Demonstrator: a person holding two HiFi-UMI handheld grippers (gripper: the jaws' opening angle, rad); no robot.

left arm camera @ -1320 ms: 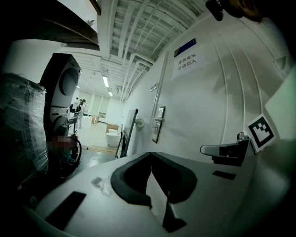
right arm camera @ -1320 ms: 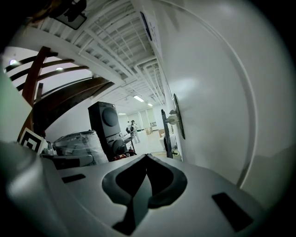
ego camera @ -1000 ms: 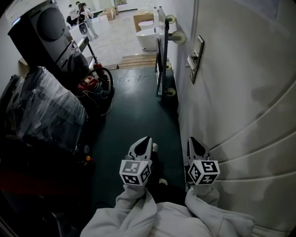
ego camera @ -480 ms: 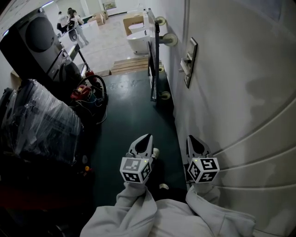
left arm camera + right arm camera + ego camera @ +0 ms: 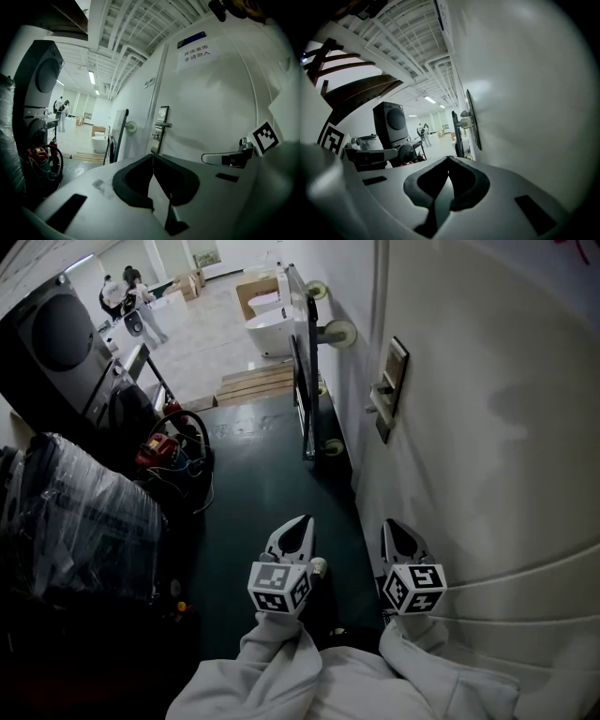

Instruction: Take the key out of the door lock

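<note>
left gripper (image 5: 300, 524) and right gripper (image 5: 391, 527), jaws closed on nothing, hang side by side over the dark floor (image 5: 253, 488), well short of the door lock (image 5: 388, 388).

Dark washer (image 5: 56, 343), plastic-wrapped bundle (image 5: 84, 521), white toilet (image 5: 267, 329), 2 distant people (image 5: 127, 296).

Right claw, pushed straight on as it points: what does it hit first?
Likely the dark lock plate with lever handle on the white door; depth is unclear, so the right claw might pass beside it.
</note>
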